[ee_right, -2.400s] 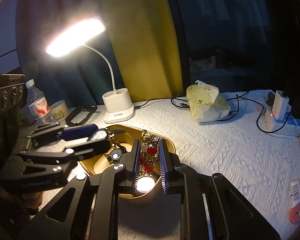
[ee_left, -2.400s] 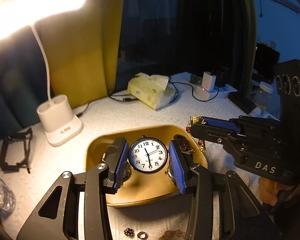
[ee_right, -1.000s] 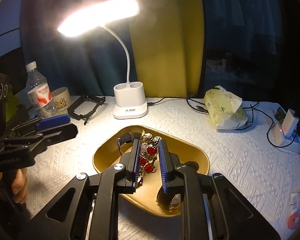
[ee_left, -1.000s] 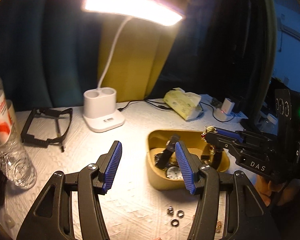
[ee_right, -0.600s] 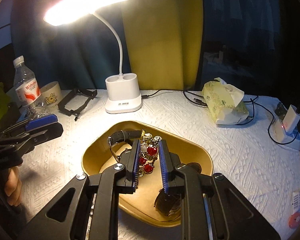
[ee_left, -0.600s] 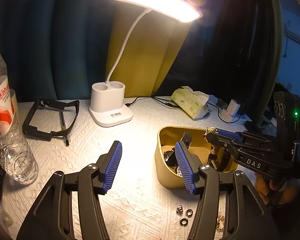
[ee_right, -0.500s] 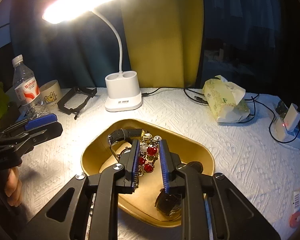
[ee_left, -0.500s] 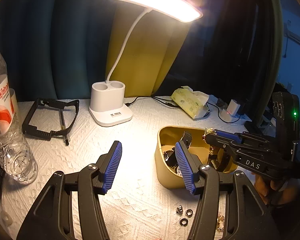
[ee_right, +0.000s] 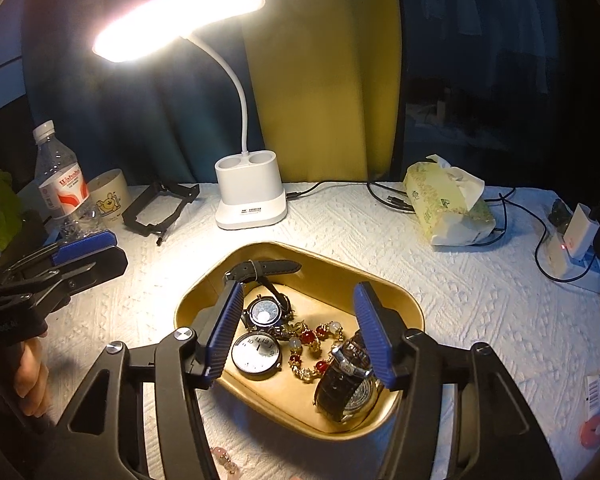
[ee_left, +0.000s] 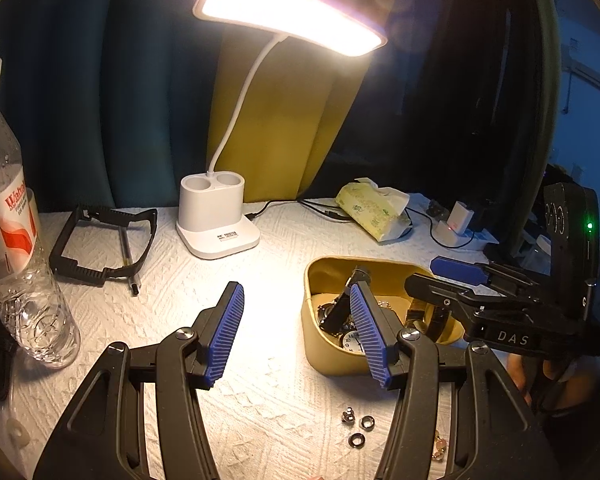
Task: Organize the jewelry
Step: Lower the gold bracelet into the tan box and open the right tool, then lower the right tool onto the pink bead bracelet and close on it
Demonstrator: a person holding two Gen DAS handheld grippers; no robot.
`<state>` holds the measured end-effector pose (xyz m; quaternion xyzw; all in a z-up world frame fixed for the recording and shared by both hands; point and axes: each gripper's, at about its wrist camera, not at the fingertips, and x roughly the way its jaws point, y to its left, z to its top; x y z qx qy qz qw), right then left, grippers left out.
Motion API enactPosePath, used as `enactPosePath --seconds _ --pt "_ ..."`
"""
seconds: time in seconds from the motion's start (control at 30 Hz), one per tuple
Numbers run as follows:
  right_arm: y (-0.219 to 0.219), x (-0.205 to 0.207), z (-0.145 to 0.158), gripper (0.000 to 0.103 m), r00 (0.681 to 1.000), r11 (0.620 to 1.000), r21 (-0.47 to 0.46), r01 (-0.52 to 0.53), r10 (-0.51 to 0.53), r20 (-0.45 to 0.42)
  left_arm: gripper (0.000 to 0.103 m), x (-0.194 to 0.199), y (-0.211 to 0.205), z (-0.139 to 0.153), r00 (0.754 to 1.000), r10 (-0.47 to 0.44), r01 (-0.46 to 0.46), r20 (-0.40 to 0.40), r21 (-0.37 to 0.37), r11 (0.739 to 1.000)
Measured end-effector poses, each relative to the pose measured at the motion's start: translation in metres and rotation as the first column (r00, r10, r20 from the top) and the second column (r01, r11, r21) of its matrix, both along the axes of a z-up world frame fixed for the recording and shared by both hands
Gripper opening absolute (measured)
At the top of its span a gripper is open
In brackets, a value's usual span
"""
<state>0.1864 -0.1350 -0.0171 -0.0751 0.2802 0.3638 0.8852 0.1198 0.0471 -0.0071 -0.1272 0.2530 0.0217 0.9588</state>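
Observation:
A golden tray (ee_right: 412, 312) holds a white-faced watch (ee_right: 257, 354), a dark-faced watch with a black strap (ee_right: 265, 312), a brown-strapped watch (ee_right: 346, 386) and a red-and-gold bead bracelet (ee_right: 310, 340). My right gripper (ee_right: 298, 334) is open above the tray, with the bracelet lying below between its fingers. My left gripper (ee_left: 298, 336) is open and empty over the cloth left of the tray (ee_left: 320, 354). Three small rings (ee_left: 358, 426) lie on the cloth by the left gripper. A pink bead piece (ee_right: 224, 458) lies in front of the tray.
A white desk lamp (ee_right: 250, 196) stands behind the tray. A water bottle (ee_left: 8, 248) and a black frame (ee_left: 100, 244) are at the left. A tissue pack (ee_right: 448, 208), cables and a charger (ee_right: 572, 240) are at the right. A cup (ee_right: 110, 198) stands by the bottle.
My right gripper has opened and let go of the red-and-gold bracelet, which now lies in the tray. My left gripper has stayed open and barely moved.

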Motion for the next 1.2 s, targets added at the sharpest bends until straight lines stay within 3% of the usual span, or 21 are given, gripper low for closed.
enactPosePath --seconds 1.2 --pt "-0.028 -0.063 -0.002 0.058 1.0 1.0 0.002 0.002 -0.002 0.006 0.059 -0.065 -0.02 0.01 0.999 0.008 -0.008 0.037 0.013 1.0"
